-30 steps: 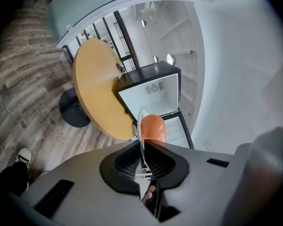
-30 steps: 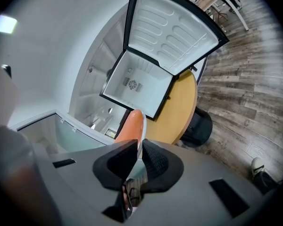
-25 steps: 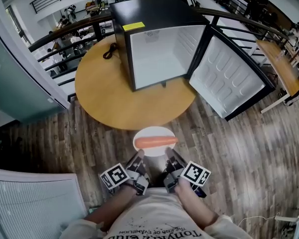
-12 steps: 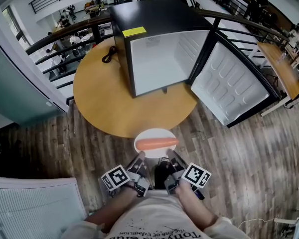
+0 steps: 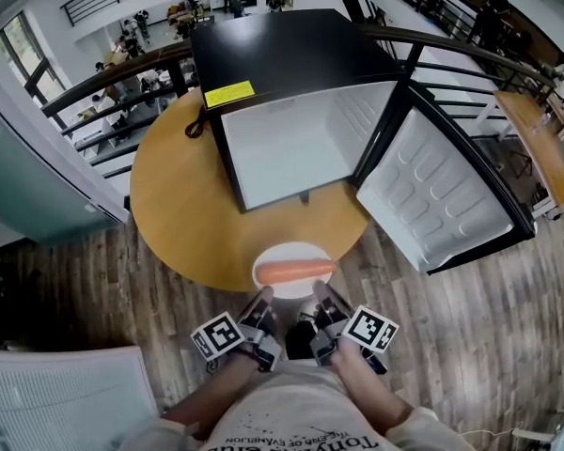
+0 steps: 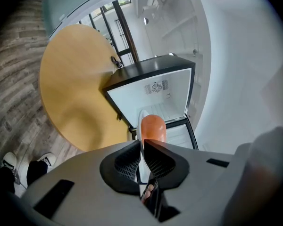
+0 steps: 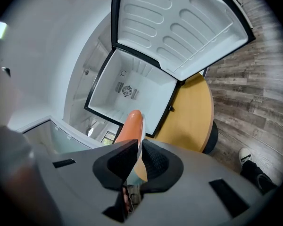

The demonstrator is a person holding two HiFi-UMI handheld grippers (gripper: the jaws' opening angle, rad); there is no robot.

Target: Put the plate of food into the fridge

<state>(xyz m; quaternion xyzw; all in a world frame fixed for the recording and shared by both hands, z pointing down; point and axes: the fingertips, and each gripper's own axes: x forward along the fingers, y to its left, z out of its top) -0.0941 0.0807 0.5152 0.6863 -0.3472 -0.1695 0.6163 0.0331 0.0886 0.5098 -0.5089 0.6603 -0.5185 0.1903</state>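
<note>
A white plate (image 5: 292,256) carrying an orange sausage (image 5: 293,271) hangs over the near edge of the round wooden table (image 5: 174,195). My left gripper (image 5: 264,298) is shut on the plate's left rim and my right gripper (image 5: 321,294) is shut on its right rim. In the left gripper view the plate rim (image 6: 142,121) and sausage (image 6: 153,127) stick out past the closed jaws of the left gripper (image 6: 143,149); the right gripper view shows the sausage (image 7: 130,125) above the right gripper (image 7: 138,154). The black mini fridge (image 5: 291,101) stands on the table, door (image 5: 442,195) swung open to the right, its white inside bare.
A black cable (image 5: 195,125) lies on the table left of the fridge. A dark railing (image 5: 103,78) runs behind the table. A white slatted surface (image 5: 66,402) sits at my lower left. The person's shoes (image 6: 23,166) stand on the wood floor.
The plate and both grippers have come closer to the table and fridge; the plate now overlaps the table's near edge. Both grips are unchanged.
</note>
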